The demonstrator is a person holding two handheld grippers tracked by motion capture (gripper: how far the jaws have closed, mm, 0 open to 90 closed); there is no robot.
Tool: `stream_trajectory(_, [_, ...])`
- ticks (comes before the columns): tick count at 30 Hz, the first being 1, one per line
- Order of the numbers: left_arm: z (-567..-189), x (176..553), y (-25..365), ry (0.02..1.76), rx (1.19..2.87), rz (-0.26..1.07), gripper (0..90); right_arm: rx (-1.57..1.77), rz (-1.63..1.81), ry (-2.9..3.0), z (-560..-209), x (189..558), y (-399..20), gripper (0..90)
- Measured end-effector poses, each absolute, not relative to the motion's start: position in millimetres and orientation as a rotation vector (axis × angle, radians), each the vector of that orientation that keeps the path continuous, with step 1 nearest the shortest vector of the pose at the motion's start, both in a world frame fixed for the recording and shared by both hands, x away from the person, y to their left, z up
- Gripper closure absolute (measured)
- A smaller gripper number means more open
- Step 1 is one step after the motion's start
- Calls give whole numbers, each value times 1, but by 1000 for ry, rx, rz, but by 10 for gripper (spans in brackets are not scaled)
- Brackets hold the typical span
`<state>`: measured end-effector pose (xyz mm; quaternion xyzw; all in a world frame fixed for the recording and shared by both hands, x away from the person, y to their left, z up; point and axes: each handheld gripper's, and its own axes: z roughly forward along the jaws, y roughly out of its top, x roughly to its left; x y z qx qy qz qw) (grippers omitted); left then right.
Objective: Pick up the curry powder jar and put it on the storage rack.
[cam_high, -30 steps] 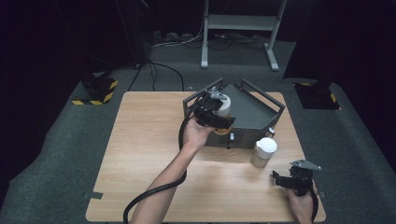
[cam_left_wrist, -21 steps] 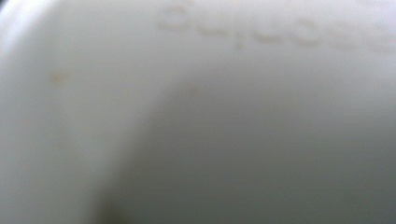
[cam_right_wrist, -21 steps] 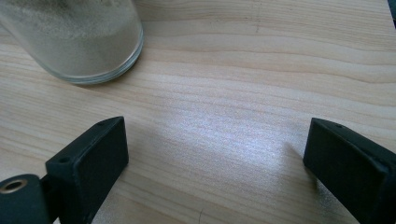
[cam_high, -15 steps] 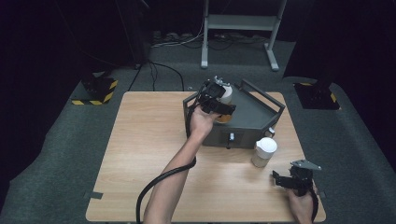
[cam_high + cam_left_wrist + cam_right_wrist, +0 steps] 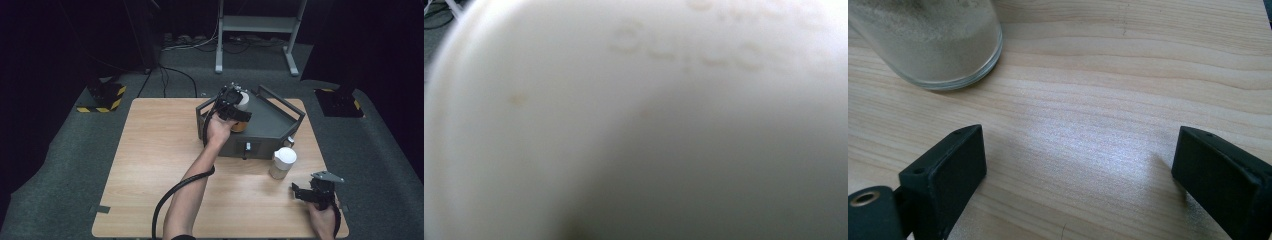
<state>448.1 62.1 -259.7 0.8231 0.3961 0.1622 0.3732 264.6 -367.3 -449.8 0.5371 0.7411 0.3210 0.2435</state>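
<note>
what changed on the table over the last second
The left tool, shut on a white-lidded jar, carried it farther back over the dark grey tray, away from the person. Nothing was picked up or released. The right tool stayed open near the table's front right edge, and the second white-lidded jar stayed standing in front of the tray.

I count two jars: one white-lidded jar (image 5: 242, 102) clamped in my left gripper (image 5: 234, 105) over the one grey tray-box (image 5: 272, 122), and one glass jar (image 5: 283, 162) standing on the one wooden table (image 5: 150, 165). Possibly an orange thing sits below; too blurred to count. Two grippers; my right gripper (image 5: 305, 192) holds nothing.
</note>
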Motion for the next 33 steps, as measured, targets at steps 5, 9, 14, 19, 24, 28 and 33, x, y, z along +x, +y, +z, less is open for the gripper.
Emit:
stream_trajectory(5, [-261,451,61,1020,2119,412,319,1468,877,2024,-450,265,-367,68])
stream_trajectory(9, [-263,452,59,1026,2132,412,320,1466,877,2025,-450,265,-367,69])
stream_trajectory(14, [-266,454,60,1035,2134,410,322,1466,877,2025,-450,265,-367,69])
stream_trajectory(19, [-267,455,61,1037,2130,408,323,1467,879,2024,-450,264,-367,70])
stream_trajectory(24, [-268,456,62,1036,2122,407,323,1468,878,2024,-450,264,-367,72])
stream_trajectory(28, [-269,456,62,1035,2120,409,323,1467,878,2024,-450,264,-367,73])
stream_trajectory(33, [-268,456,61,1036,2125,408,320,1469,877,2023,-450,264,-367,73])
